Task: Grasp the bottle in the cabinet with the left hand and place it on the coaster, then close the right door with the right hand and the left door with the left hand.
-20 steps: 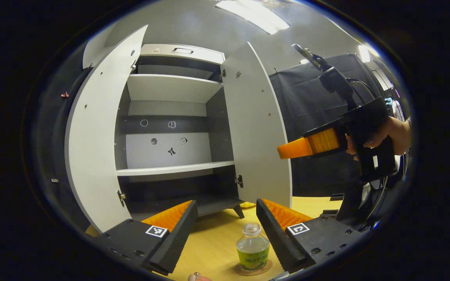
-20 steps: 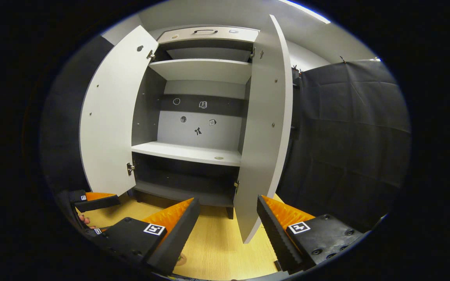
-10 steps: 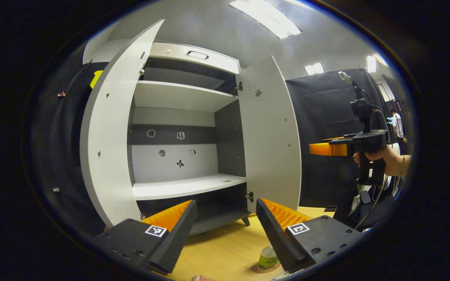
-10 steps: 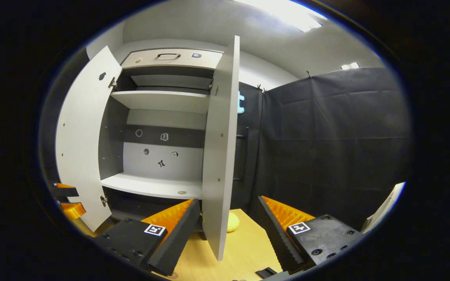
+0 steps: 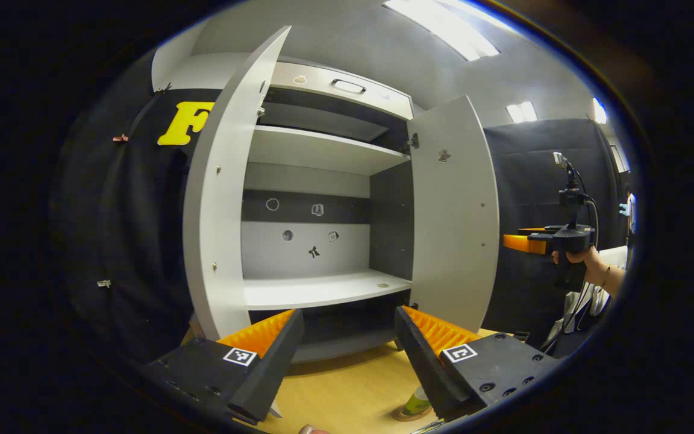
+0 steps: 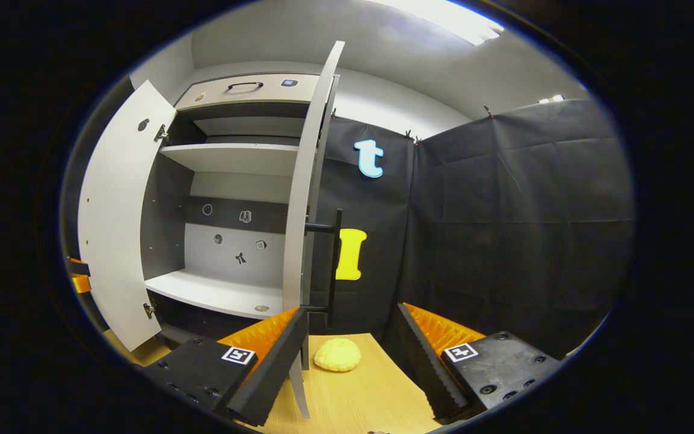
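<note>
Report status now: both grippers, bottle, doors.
Left gripper open, empty. Right gripper open, beside right door edge, not touching. Bottle on coaster. Left door and right door open. Nothing blocking.

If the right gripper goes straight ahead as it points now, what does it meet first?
Probably the black cloth wall behind the table. The right gripper is open, with the right door edge-on just left of its line; depth is unclear.
</note>
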A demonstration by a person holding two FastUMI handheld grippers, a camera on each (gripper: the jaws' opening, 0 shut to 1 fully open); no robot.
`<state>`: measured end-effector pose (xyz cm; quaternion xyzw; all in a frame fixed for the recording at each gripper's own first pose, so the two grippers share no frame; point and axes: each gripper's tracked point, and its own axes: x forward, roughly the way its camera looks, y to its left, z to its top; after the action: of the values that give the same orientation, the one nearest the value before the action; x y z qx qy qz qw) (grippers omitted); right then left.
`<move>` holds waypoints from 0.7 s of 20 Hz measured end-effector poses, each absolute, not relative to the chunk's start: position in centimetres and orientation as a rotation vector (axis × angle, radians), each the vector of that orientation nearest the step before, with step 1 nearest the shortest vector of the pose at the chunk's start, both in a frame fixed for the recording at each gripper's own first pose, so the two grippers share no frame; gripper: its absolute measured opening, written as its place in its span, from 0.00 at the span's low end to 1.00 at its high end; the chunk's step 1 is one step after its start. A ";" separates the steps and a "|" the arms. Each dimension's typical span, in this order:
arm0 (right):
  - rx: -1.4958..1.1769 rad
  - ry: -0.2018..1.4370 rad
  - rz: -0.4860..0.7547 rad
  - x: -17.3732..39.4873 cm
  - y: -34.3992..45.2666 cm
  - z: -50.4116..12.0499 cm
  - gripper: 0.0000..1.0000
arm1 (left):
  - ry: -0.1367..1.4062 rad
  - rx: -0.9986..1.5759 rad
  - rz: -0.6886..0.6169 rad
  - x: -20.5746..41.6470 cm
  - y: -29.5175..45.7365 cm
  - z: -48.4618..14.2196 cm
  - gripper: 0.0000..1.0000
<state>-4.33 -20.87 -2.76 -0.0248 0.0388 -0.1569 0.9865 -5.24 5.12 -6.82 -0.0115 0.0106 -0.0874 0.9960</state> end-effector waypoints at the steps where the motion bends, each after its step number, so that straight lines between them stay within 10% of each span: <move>1: -0.036 0.074 -0.299 -3.8 -21.2 -2.9 0.98 | 0.028 -0.013 -0.130 -5.1 5.9 -6.9 0.96; 14: 0.052 0.066 0.068 -0.3 -14.5 -3.6 0.96 | 0.094 -0.021 0.042 -5.2 6.3 -7.6 0.97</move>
<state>-0.25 -14.51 -3.62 0.0258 0.0332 0.0341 0.9985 -5.20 6.32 -7.61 -0.0104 0.0468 0.0207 0.9986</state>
